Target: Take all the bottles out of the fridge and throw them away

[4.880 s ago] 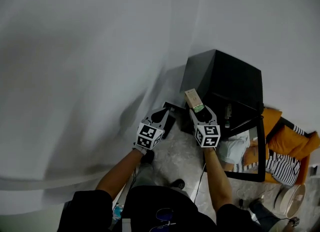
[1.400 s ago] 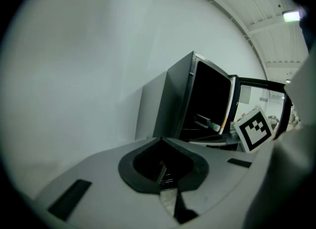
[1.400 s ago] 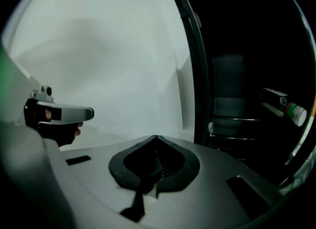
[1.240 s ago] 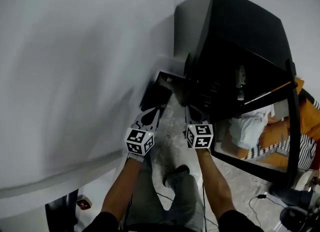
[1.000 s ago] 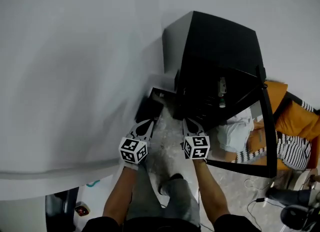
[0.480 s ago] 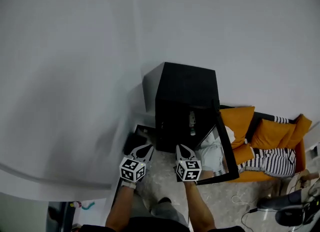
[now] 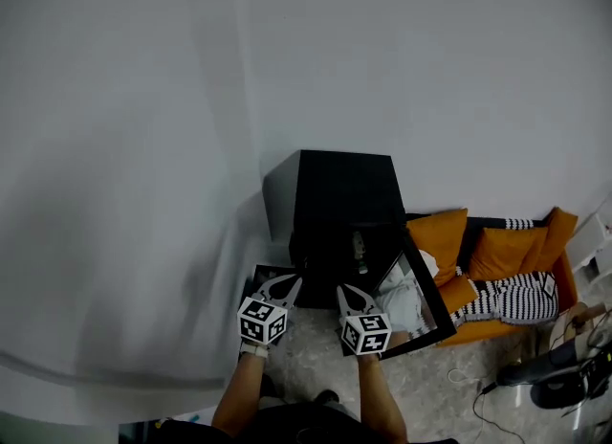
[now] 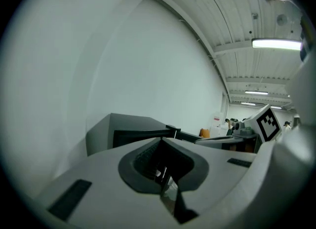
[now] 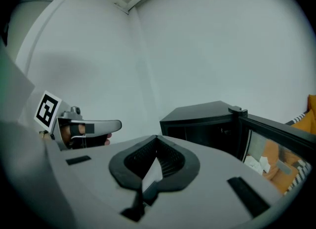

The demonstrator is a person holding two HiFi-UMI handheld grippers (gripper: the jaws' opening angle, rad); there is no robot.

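Grey speckled floor (image 7: 306,367) at the bottom edge, with the person's forearms (image 7: 378,402) reaching out over it. Left hand-held gripper (image 7: 285,281): jaws pressed together, nothing between them. Right hand-held gripper (image 7: 342,291): same, jaws together and empty. They sit side by side with a gap between them, both aimed at the fridge. Just past the left one is a dark open container (image 7: 259,272) on the floor, partly hidden. Black mini fridge (image 7: 339,188) stands against the wall, its glass door (image 7: 421,306) swung open to the right. One pale bottle (image 7: 360,249) stands upright inside the fridge, clear of both grippers. Right of the fridge are orange cushions (image 7: 442,232) and a striped cushion (image 7: 524,299). Plain white wall (image 7: 287,50) is behind everything.
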